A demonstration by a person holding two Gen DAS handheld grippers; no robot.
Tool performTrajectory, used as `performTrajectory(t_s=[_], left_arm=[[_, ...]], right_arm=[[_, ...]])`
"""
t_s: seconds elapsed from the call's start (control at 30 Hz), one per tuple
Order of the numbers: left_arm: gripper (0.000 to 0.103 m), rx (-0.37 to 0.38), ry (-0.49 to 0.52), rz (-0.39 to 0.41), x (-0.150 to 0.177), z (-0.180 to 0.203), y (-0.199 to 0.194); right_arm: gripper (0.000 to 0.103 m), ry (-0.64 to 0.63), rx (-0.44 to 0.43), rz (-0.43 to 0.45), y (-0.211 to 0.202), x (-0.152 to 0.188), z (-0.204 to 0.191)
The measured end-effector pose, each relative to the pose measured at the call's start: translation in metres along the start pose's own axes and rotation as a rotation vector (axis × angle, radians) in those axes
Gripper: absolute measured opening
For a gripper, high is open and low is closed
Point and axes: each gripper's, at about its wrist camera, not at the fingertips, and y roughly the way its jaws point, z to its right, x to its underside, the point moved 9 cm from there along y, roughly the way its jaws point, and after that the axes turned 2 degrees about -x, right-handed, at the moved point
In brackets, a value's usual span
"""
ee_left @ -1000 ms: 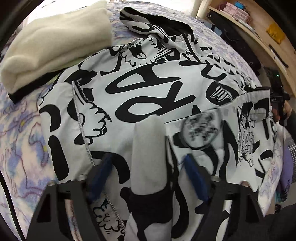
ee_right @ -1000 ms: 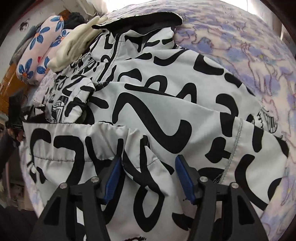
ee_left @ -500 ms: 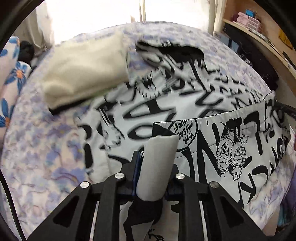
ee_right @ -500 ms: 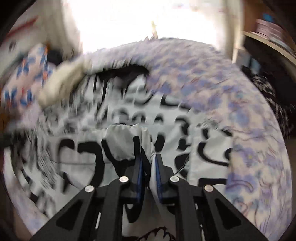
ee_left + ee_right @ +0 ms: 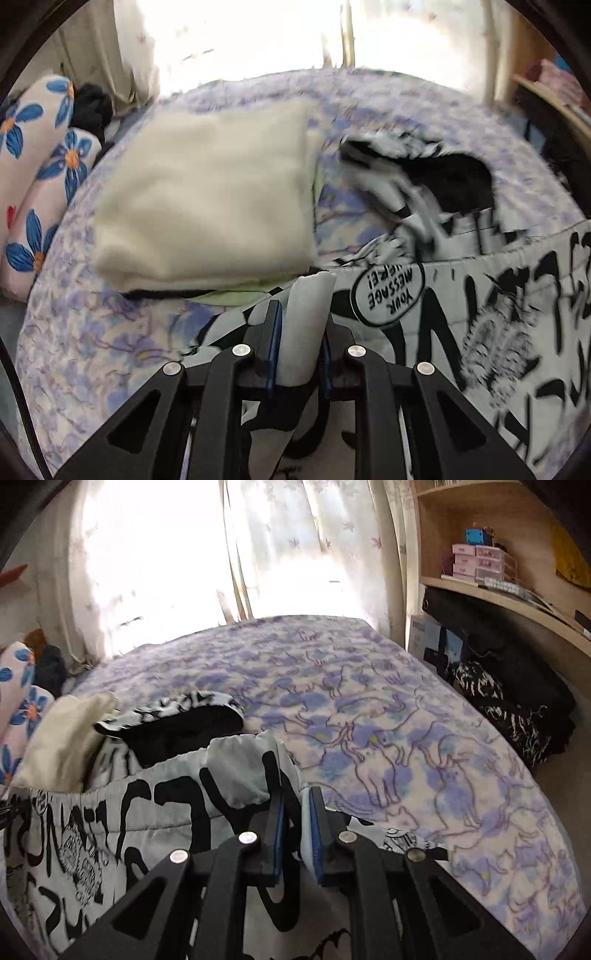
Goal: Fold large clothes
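place: you're in a home bedroom | bed with a purple floral cover | flowered pillows | curtained window | wooden shelf holding small boxes

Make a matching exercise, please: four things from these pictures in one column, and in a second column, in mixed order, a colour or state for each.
Things:
1. jacket
2. folded blanket
3. bed cover
4. pillow

Colour or state:
A. cream, lying folded on the bed
B. white with blue flowers, at the bed's edge
C. white with black graffiti print, pinched in both claws
D. pale with purple-blue cat pattern, spread flat

Pairs: 1-C, 2-A, 3-D, 4-B

The left claw and the right claw are each shut on a fold of the jacket.
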Motion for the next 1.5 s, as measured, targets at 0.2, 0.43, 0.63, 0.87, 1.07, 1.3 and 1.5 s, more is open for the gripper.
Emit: performTrajectory(t_s=[0.2,0.43,0.63,0.87,1.07,1.3,1.5], left_arm=[[0.017,-0.008,-0.031,-0.033,-0.001,0.003,0.062],[0.016,-0.062,-0.005,0.038,-0.015,0.011,0.082],[0.014,-0.057,-0.037,0.119,-0.023,0.004,0.078],[0.025,0.057,-0.077,0.07,-0.012,-0.002,0.066],[0.071,0.182,-0.095,0.101,0.005,-0.024,0.013],[0.045,0.107,0.032,0.039,0.025,-0.024,0.026],[0.007,0.064,0.011,0.049,0.027,-0.025,0.039]], right_arm=[[0.011,0.021,0.088,-0.082,0.062,0.028,0.01],[0.011,0.05,0.14,-0.125,0.098,0.045,0.019],[0.012,0.06,0.144,-0.093,0.104,0.032,0.012],[0.016,0.019,0.149,-0.191,0.117,0.046,0.008],[0.023,0.029,0.049,-0.177,0.083,0.047,0.009],[0.03,-0.001,0.014,-0.17,0.07,0.055,0.011],[0.03,0.039,0.032,-0.177,0.076,0.059,0.022]])
